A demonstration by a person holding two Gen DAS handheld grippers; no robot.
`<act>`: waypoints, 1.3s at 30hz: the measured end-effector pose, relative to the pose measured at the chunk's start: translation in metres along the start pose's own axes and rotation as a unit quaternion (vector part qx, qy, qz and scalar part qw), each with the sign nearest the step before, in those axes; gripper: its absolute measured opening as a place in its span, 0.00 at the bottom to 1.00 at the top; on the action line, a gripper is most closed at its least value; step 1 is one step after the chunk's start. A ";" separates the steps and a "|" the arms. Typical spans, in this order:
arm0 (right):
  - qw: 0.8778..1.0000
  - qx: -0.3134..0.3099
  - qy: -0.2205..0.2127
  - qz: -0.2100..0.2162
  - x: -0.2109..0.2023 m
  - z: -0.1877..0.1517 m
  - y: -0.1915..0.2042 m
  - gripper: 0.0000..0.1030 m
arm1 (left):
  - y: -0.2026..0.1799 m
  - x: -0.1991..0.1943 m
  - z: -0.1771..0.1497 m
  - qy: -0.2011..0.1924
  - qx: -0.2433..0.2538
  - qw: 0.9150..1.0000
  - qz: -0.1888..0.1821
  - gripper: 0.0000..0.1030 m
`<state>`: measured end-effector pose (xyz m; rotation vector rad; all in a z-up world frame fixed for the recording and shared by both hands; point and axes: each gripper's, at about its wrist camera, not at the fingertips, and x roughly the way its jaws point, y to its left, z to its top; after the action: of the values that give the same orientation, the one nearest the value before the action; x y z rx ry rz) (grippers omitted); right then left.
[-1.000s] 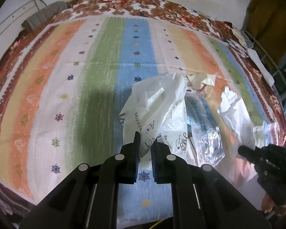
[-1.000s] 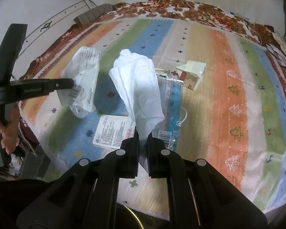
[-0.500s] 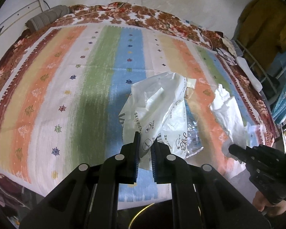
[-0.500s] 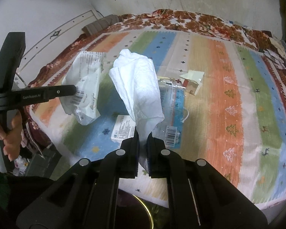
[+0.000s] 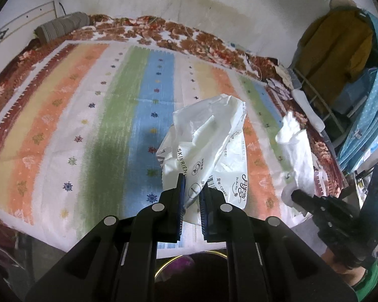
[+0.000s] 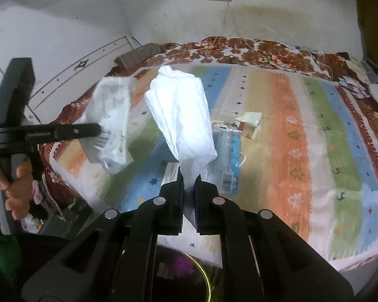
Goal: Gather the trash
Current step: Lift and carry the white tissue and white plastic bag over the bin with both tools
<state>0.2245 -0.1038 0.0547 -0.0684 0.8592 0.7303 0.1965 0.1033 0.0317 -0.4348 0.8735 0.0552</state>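
The left hand-held gripper (image 5: 191, 188) pinches a printed plastic wrapper (image 5: 209, 146), the right hand-held gripper (image 6: 189, 186) a crumpled tissue (image 6: 184, 115); a clear packet (image 6: 226, 156) and small carton (image 6: 249, 124) beyond them remain on the bed (image 6: 327, 151).

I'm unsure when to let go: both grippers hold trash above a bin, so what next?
Probably open the right gripper first: its white tissue hangs above the gold-rimmed bin just below. The left gripper, clamping the printed wrapper, seems similarly placed.
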 end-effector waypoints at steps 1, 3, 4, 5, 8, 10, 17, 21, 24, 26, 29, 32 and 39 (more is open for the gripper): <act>1.000 0.000 -0.001 0.000 -0.004 -0.002 0.002 0.05 | -0.002 -0.006 -0.003 -0.004 0.001 1.000 -0.006 0.10; 1.000 -0.001 -0.007 0.002 -0.011 -0.005 0.005 0.05 | -0.005 -0.012 -0.007 -0.009 0.004 1.000 -0.012 0.10; 1.000 -0.005 -0.011 0.002 -0.016 -0.007 0.009 0.05 | -0.006 -0.015 -0.008 -0.011 0.005 1.000 -0.013 0.10; 1.000 -0.009 -0.016 0.001 -0.019 -0.009 0.012 0.05 | -0.009 -0.019 -0.011 -0.015 0.009 1.000 -0.014 0.10; 1.000 -0.014 -0.026 -0.003 -0.028 -0.016 0.018 0.05 | -0.012 -0.031 -0.018 -0.032 0.015 0.999 -0.008 0.10; 0.999 -0.011 -0.033 0.000 -0.034 -0.020 0.021 0.05 | -0.014 -0.040 -0.023 -0.046 0.017 0.999 -0.001 0.10; 0.999 -0.014 -0.051 -0.004 -0.053 -0.036 0.032 0.05 | -0.017 -0.054 -0.046 -0.054 0.018 0.998 -0.001 0.10; 0.999 -0.009 -0.049 0.000 -0.060 -0.049 0.035 0.05 | -0.022 -0.059 -0.060 -0.054 0.020 0.998 -0.005 0.10; 0.999 -0.009 -0.052 0.007 -0.066 -0.057 0.037 0.05 | -0.027 -0.063 -0.071 -0.056 0.027 0.998 -0.009 0.10; 0.999 -0.008 -0.052 0.006 -0.069 -0.063 0.038 0.05 | -0.029 -0.065 -0.078 -0.056 0.030 0.998 -0.008 0.10; 0.999 -0.003 -0.045 0.003 -0.070 -0.073 0.038 0.05 | -0.028 -0.065 -0.089 -0.052 0.028 0.998 -0.002 0.11; 0.999 -0.005 -0.040 -0.001 -0.073 -0.083 0.040 0.05 | -0.027 -0.066 -0.099 -0.048 0.024 0.999 -0.001 0.11; 1.000 0.022 -0.013 0.010 -0.071 -0.105 0.036 0.06 | -0.027 -0.064 -0.120 -0.031 0.022 0.999 0.011 0.11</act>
<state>0.1024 -0.1513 0.0430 -0.0101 0.8511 0.7291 0.0730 0.0403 0.0218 -0.3803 0.8169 0.0702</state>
